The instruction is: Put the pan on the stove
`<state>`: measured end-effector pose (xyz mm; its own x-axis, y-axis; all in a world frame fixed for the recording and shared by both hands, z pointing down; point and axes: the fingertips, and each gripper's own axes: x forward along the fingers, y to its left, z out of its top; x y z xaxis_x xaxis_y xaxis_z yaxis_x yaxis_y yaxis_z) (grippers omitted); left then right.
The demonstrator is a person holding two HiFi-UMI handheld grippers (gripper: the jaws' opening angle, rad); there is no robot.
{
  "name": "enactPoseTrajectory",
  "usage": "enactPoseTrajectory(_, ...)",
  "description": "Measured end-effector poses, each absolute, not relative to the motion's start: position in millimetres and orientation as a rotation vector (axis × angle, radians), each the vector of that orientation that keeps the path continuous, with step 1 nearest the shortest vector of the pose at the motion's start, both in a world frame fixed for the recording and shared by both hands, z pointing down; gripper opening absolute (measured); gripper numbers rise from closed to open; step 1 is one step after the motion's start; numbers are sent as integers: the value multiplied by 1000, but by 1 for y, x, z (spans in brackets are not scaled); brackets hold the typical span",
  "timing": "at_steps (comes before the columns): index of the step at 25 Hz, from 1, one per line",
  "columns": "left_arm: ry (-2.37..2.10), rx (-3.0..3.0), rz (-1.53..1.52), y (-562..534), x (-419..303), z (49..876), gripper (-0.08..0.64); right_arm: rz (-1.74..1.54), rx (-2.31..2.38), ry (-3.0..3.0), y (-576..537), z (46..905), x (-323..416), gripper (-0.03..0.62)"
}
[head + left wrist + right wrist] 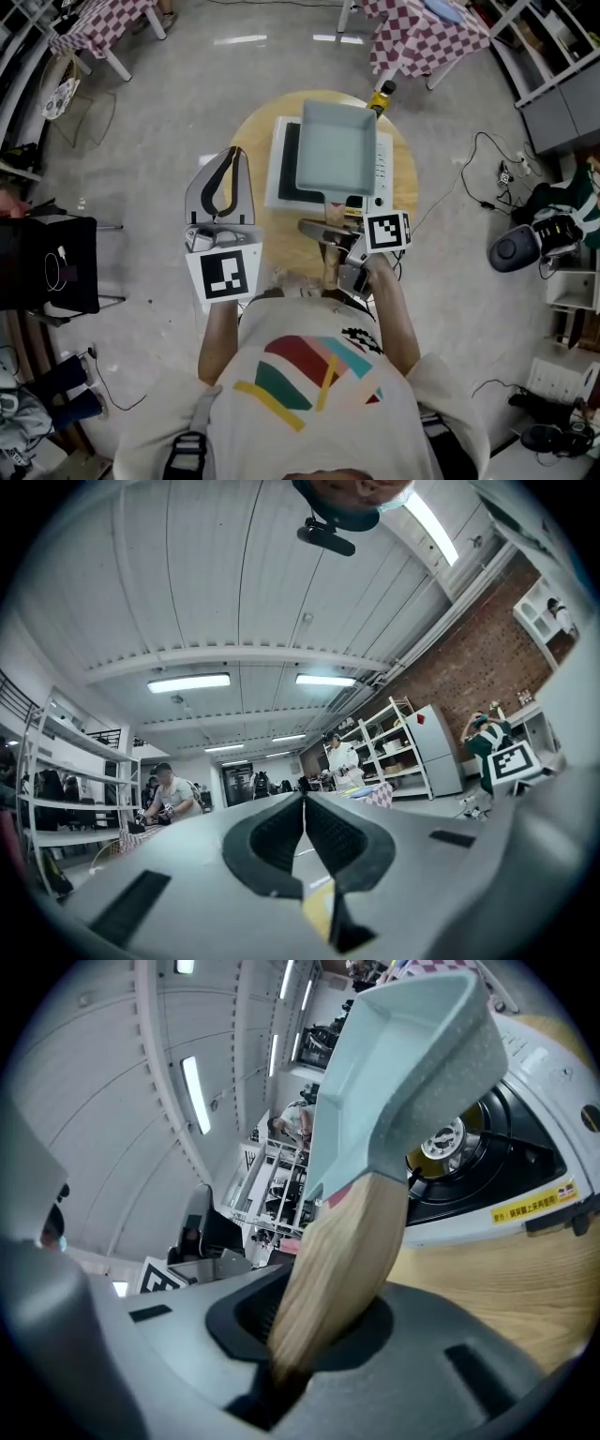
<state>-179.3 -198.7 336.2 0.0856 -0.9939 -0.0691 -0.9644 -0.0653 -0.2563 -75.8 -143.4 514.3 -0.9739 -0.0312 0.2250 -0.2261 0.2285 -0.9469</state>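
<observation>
**Surface and landmark.** A round wooden surface (251, 141) carries a white single-burner stove (277, 167), taken here as the reference point.

**Task item.** The pan (336, 150) is square, deep-sided and pale blue-grey. In the head view it lies over the stove, covering most of the stove's top. Its wooden handle (342, 1269) projects off the stove's near edge toward the person. The pan's interior shows only its bare lining. In the right gripper view the burner (441, 1143) is visible beneath the pan's base. Whether the base rests on the burner supports or is held just clear of them cannot be told.

**Right gripper.** The right gripper (314, 1330) is at the near side of the stove. Its jaws are clamped on the wooden handle, which runs down between the dark pads.

**Left gripper.** The left gripper (305, 803) is to the left of the stove, apart from it and from the pan. Its jaws are closed tip to tip with nothing between them.

**Other items.** A yellow bottle with a dark cap (381, 97) stands just beyond the stove's far right corner, near the rim of the surface. A yellow label (530, 1202) sits on the stove's front face.
</observation>
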Motion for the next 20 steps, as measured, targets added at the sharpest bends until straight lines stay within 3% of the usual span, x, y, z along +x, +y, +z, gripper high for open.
enactPoseTrajectory(20, 2054, -2057, -229, -186, -201, 341, 8, 1943, 217, -2234, -161, 559, -92, 43)
